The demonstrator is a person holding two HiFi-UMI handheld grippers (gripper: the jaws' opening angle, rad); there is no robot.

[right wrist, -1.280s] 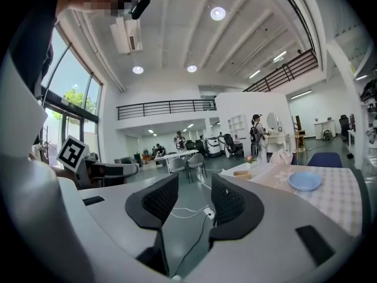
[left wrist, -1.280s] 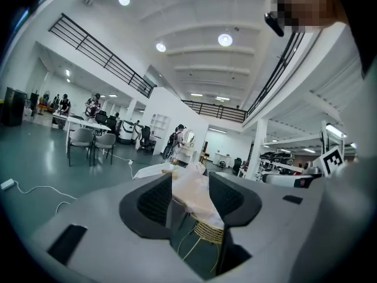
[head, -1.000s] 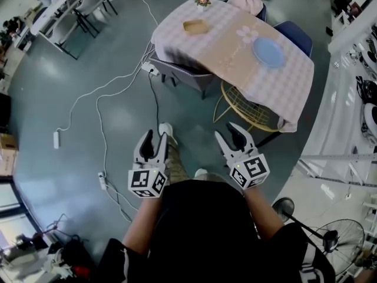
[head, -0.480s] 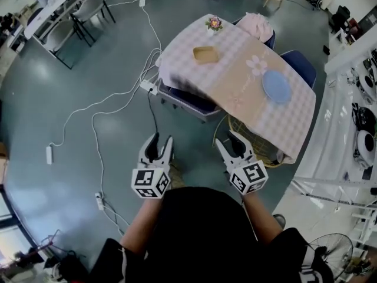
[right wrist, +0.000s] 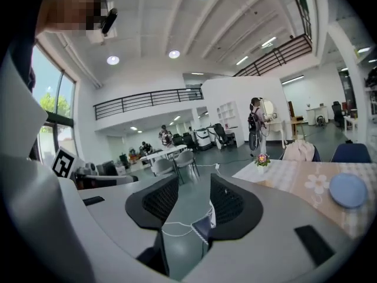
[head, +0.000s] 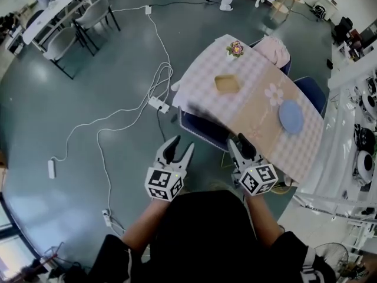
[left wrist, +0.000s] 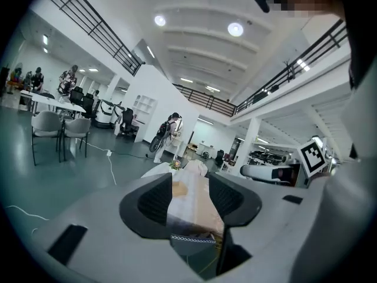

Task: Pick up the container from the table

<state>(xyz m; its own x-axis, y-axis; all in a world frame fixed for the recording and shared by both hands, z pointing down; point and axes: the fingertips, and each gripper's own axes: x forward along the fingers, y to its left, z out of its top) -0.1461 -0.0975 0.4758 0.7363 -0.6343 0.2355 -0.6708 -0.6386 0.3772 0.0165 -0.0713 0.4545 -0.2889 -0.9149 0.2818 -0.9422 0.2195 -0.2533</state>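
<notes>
Likely light, rigid: tan container (head: 227,84), upper centre on table (head: 253,108); best pinched at rim. Left gripper (head: 181,145), right gripper (head: 240,141) agape, empty.

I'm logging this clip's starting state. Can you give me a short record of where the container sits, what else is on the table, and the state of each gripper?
container: tan, square container, resting on the table toward its far end
also on table: blue plate; flower pot
left gripper: jaws apart, nothing between them
right gripper: jaws apart, nothing between them
contact: neither gripper touches the container; both are held short of it
</notes>
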